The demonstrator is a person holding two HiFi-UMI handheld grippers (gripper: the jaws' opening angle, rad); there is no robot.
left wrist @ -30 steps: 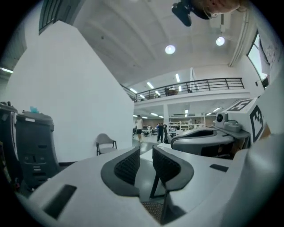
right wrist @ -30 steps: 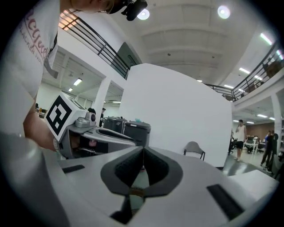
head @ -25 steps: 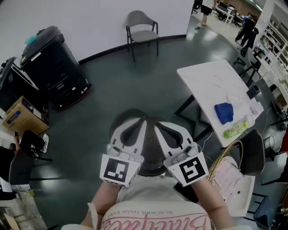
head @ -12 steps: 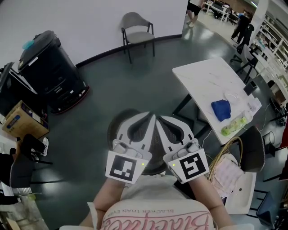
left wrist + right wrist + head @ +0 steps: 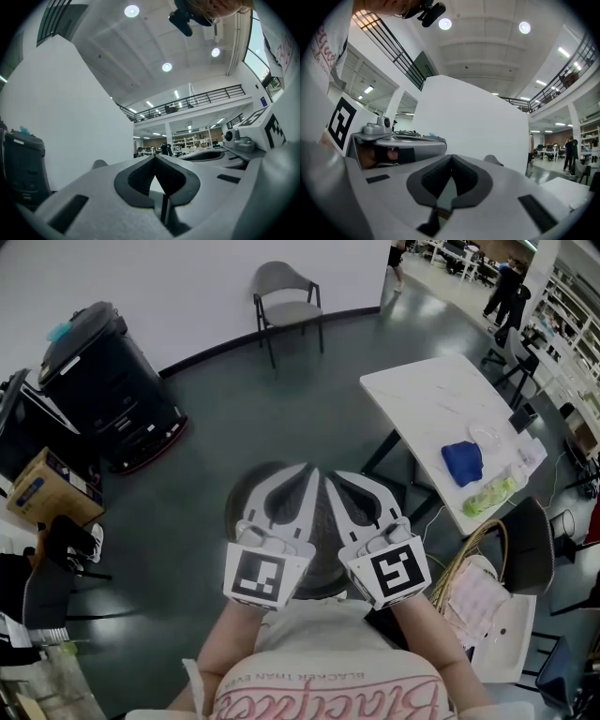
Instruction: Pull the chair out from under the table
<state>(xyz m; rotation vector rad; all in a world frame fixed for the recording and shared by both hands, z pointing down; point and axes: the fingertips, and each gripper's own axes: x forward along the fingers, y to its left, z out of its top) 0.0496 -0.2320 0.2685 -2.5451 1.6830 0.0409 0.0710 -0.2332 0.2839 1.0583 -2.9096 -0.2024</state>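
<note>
A white table (image 5: 439, 413) stands to the right, and a dark chair (image 5: 525, 554) sits at its near corner, partly tucked beside it. A grey chair (image 5: 286, 298) stands alone by the far wall. My left gripper (image 5: 306, 471) and right gripper (image 5: 337, 474) are held side by side in front of the person's chest, pointing level over the dark floor and well short of either chair. Both are shut with nothing between the fingers. In the left gripper view the tips of the left gripper (image 5: 154, 157) meet, and in the right gripper view those of the right gripper (image 5: 451, 157) meet too.
A blue cloth (image 5: 462, 463) and a green item (image 5: 489, 494) lie on the table. A wicker basket (image 5: 466, 568) stands near the dark chair. A black bin (image 5: 98, 381) and a cardboard box (image 5: 45, 486) are at the left. People walk at the far right.
Both grippers have crept a little forward, the left one more. The view has shifted slightly, and nothing was taken hold of.
</note>
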